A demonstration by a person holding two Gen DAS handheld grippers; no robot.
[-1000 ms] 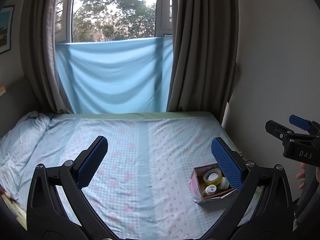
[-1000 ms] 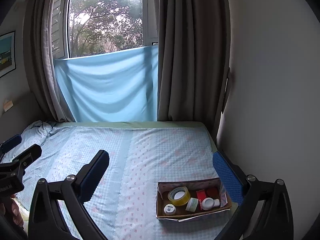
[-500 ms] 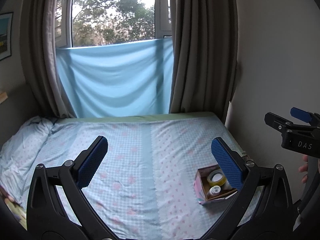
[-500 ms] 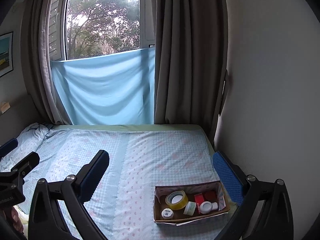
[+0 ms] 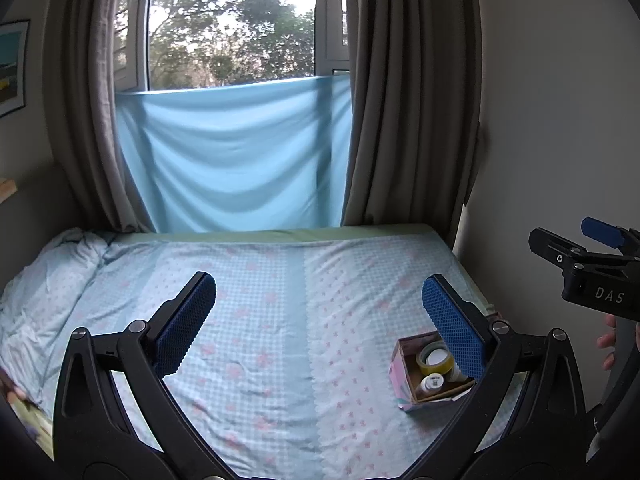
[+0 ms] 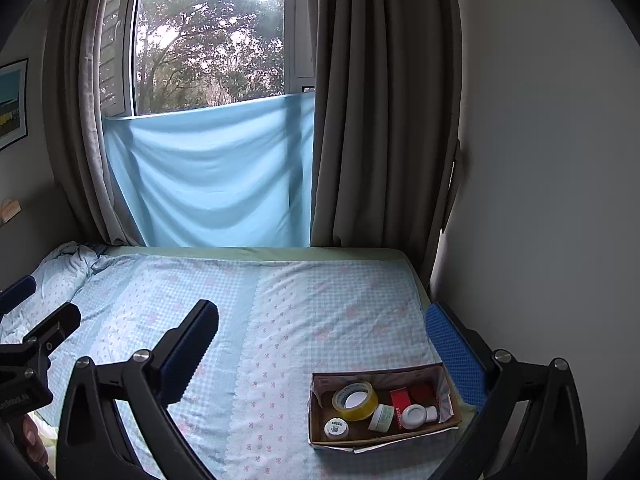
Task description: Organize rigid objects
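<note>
Right gripper (image 6: 320,340): we hold it spread wide and empty, above the near part of the bed.
Left gripper (image 5: 316,312): ours too, spread wide and empty, to the left of the right one.
Box (image 6: 384,436): it sits on the bed (image 6: 280,312) at the near right corner, close to the wall (image 6: 540,200); in the right view it lies below and just right of centre, near the right finger.
Long axis: the box runs left to right across our view, its open top facing up.
Contents: a tape roll (image 6: 354,399) at the left, a small white jar (image 6: 336,428) nearest us, a pale green-lidded jar (image 6: 382,417), a red pack (image 6: 401,400) and a white cap (image 6: 416,415) towards the right; all lie inside and close together.
Nearer hand: we judge the right gripper the closer one; from the left one the box (image 5: 404,376) lies far to the right, partly hidden behind its right finger.
Surroundings: curtains (image 6: 380,120) and a blue cloth (image 6: 208,176) hang at the far end, and crumpled bedding (image 6: 68,264) lies far left.
In the way: we see nothing between the right gripper and the box; the wall beside it leaves little room on the right.
Risk: we judge the items too crowded for an easy pinch.
</note>
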